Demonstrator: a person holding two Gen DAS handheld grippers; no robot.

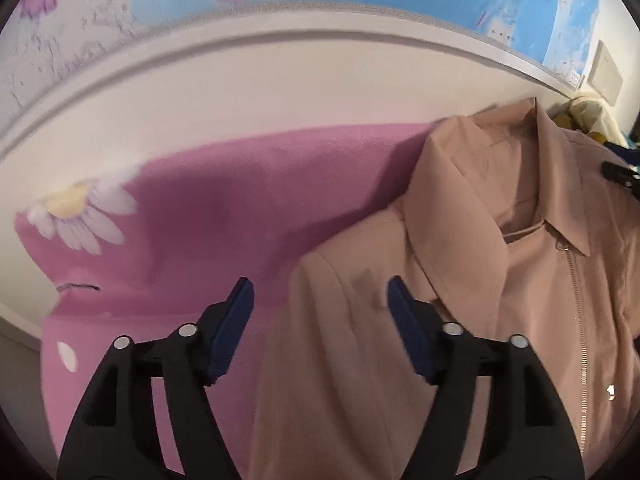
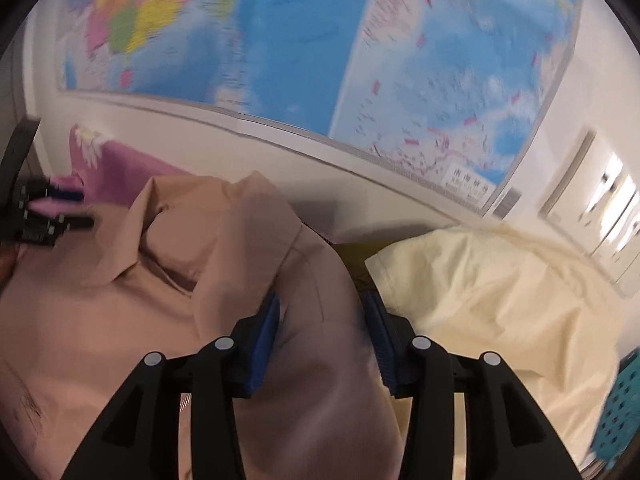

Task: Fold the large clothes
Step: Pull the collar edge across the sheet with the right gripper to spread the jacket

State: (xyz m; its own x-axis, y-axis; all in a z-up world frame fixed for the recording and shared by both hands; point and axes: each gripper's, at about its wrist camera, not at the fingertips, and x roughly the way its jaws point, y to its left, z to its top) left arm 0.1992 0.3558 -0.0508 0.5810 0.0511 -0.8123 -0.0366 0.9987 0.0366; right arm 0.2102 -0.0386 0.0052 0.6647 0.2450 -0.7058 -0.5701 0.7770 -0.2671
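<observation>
The tan jacket [image 1: 500,280] lies collar-up on a pink spread [image 1: 208,208] with a daisy print, its zip running down ahead and to the right of the left gripper [image 1: 320,292]. That gripper hangs over the jacket's shoulder edge with its jaws standing well apart and nothing pinched between them; the cloth sits below the blue pads [image 1: 404,312], not in them. The right gripper [image 2: 324,312] is over the opposite shoulder, where a fold of sleeve rises between its half-open jaws — the fabric seems to brush the inner faces, yet the pads do not look pressed on it, so I take it as loose. The risk from here is in that looseness: if either hand closes too shallow it may catch only the top layer, and the shoulder would drag or bunch instead of folding over cleanly; a closing left jaw could also nip the pink spread just beside the jacket's edge and pull it along. A cream cloth [image 2: 480,288] lies close on the right gripper's far side and could be snagged the same way. Much is out of sight — the jacket's hem and most of both sleeves are cut off below the grippers, the right view is smeared by motion, and whether the sleeve fold is doubled underneath cannot be made out.
</observation>
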